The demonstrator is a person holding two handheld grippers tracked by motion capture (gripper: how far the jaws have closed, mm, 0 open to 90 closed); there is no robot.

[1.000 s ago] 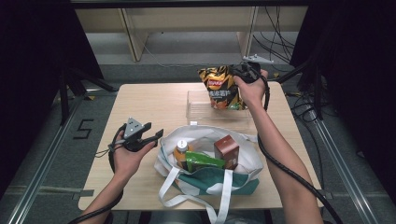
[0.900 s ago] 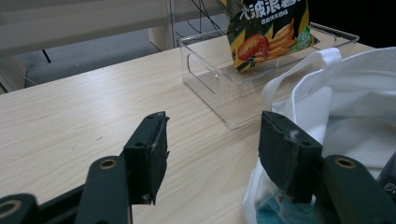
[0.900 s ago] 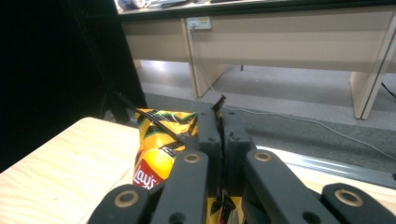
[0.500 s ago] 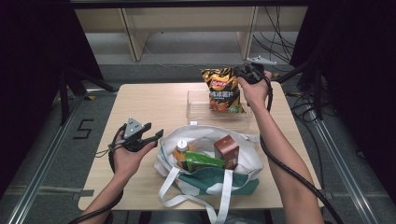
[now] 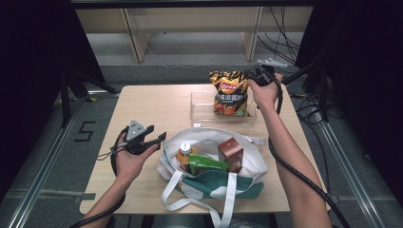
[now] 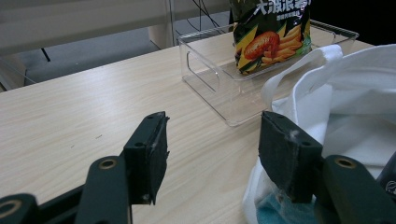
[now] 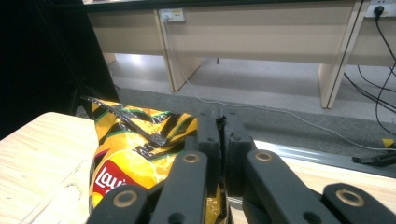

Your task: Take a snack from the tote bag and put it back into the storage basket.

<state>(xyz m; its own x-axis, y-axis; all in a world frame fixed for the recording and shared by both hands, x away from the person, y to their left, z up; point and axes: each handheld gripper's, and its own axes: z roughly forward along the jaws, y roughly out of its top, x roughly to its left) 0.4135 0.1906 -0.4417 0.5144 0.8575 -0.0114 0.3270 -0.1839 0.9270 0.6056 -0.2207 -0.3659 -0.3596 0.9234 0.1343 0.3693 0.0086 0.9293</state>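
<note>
- Wooden table (image 5: 157,107), dark room, shelving behind.
- Right gripper (image 5: 255,76): jaws pinched together on the top edge of the chip bag (image 5: 230,92), far right side of the table.
- Chip bag hangs upright, its bottom inside the clear plastic bin (image 5: 202,110).
- Left gripper (image 5: 154,138): jaws apart, nothing between them, just beside the white tote bag (image 5: 247,164).
- Tote holds a bottle (image 5: 183,153), green packet (image 5: 205,164), brown box (image 5: 231,153).
</note>
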